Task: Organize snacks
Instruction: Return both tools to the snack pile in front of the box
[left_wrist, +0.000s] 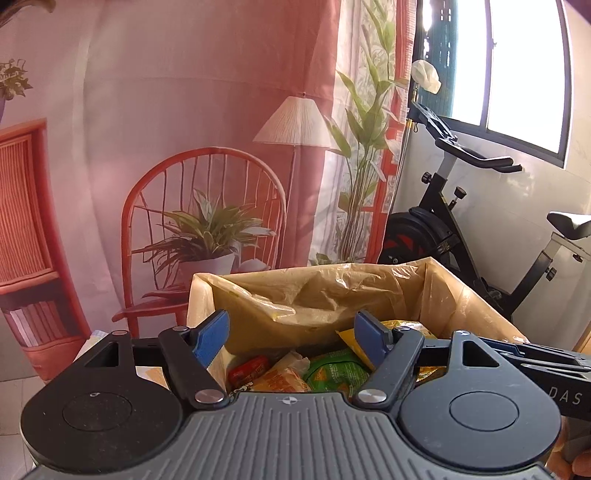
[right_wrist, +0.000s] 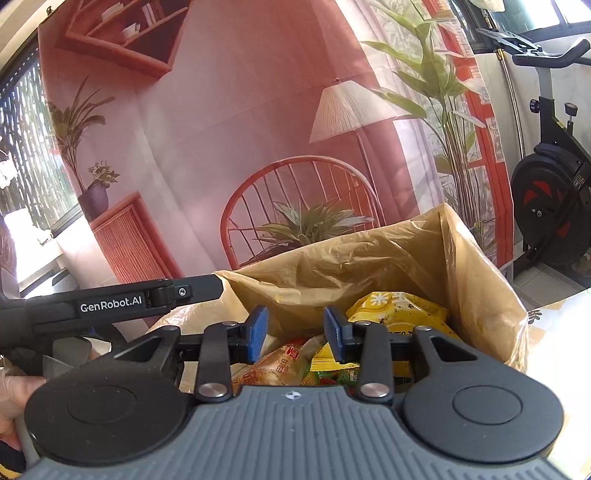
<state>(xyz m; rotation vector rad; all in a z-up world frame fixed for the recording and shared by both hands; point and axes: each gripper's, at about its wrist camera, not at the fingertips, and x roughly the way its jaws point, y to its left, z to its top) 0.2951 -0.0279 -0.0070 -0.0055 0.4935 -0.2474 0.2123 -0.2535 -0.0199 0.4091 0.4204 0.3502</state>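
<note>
The left gripper (left_wrist: 291, 338) and right gripper (right_wrist: 295, 334) are held level above the snack-filled bag (left_wrist: 325, 291), jaws parted and empty.

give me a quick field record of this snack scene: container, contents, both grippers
container: box lined with a yellowish plastic bag, top open
contents: yellow packet, green packet, orange packet, small red packet
left gripper: open, empty, at the box opening
right gripper: open, empty, at the box opening
background: printed backdrop, exercise bike
</note>
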